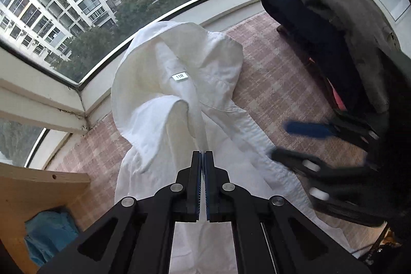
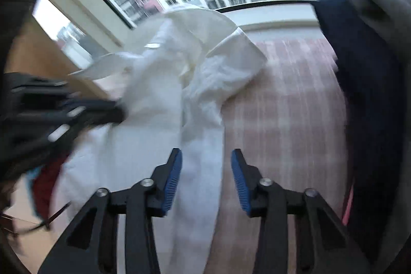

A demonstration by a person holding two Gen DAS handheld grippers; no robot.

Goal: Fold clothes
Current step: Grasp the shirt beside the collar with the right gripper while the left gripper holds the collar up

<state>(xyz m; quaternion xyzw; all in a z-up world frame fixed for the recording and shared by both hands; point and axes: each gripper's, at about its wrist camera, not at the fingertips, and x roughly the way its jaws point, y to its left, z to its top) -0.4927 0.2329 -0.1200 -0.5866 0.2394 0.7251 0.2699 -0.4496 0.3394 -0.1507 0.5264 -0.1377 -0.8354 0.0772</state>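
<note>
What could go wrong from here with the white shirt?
1. Left gripper is shut on one thin fold of the white shirt; it may slip out.
2. Right gripper is open above the shirt's edge and the view is blurred; it may miss the edge.
3. The dark clothes stack sits close; the shirt could snag it.

The white shirt (image 1: pixel 177 99) is lying rumpled down the middle of the pink checked tabletop (image 1: pixel 277 84), its collar end humping up toward the window sill (image 1: pixel 226 14). To its right, a broad strip of bare tabletop is staying open for a pass. That strip is ending at the pile of dark folded clothes (image 1: pixel 341 25) (stacked high, leaning over the surface), which is walling off the right side. The right claw (image 1: pixel 285 140) is crossing low over the shirt's right edge, and the left claw (image 1: pixel 204 156) is occupying the near middle. On the left, a wooden board (image 1: pixel 38 186) is crowding the tabletop's corner.
</note>
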